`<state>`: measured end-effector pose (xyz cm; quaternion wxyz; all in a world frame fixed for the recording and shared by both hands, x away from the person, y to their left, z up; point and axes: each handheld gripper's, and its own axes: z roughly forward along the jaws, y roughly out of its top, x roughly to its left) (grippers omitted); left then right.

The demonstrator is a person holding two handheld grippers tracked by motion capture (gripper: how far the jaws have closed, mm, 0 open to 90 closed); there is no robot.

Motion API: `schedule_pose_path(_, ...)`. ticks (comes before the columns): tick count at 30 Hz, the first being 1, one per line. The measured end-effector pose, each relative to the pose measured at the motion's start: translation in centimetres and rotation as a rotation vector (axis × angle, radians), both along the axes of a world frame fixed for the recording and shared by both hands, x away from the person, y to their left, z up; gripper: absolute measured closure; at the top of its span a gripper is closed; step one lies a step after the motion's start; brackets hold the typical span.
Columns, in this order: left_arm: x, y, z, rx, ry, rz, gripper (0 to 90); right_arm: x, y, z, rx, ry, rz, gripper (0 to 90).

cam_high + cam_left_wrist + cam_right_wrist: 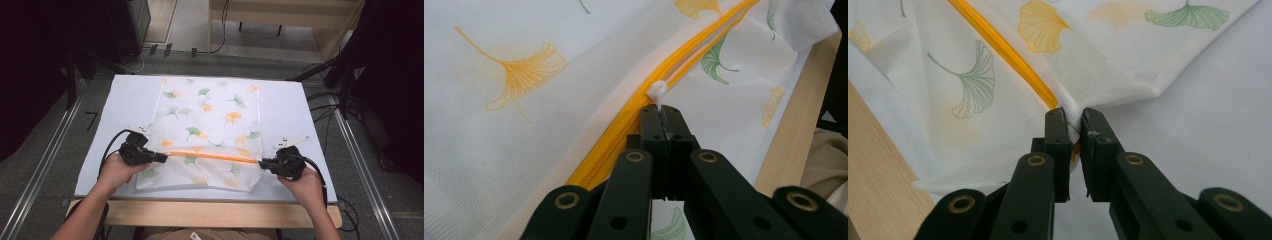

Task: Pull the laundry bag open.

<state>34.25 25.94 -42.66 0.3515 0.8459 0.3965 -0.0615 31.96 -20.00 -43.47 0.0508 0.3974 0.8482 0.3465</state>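
Note:
A white mesh bag (210, 120) printed with green and orange ginkgo leaves lies flat on the table. An orange zipper (210, 155) runs across its near part. My left gripper (164, 157) is at the zipper's left end. In the left gripper view its jaws (663, 112) are shut on the white zipper pull (657, 91), and the zipper (704, 40) is parted beyond the pull. My right gripper (261, 163) is at the bag's right edge, shut (1073, 117) on a pinch of mesh at the zipper's (998, 47) end.
The bag rests on a white table board (125, 100) with a wooden front edge (210, 212). Metal rails (45, 155) run along both sides of the table. Cables (320, 105) lie on the floor at the right, and dark equipment (125, 25) stands at the back left.

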Motion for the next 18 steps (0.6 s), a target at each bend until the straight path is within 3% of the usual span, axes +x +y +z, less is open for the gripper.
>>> schedule_pose_path(18, -0.01, -0.24, -0.02, 0.001, -0.001, -0.005, 90.0, 0.09, -0.11, -0.16, 0.007, 0.012, -0.011, 84.9)
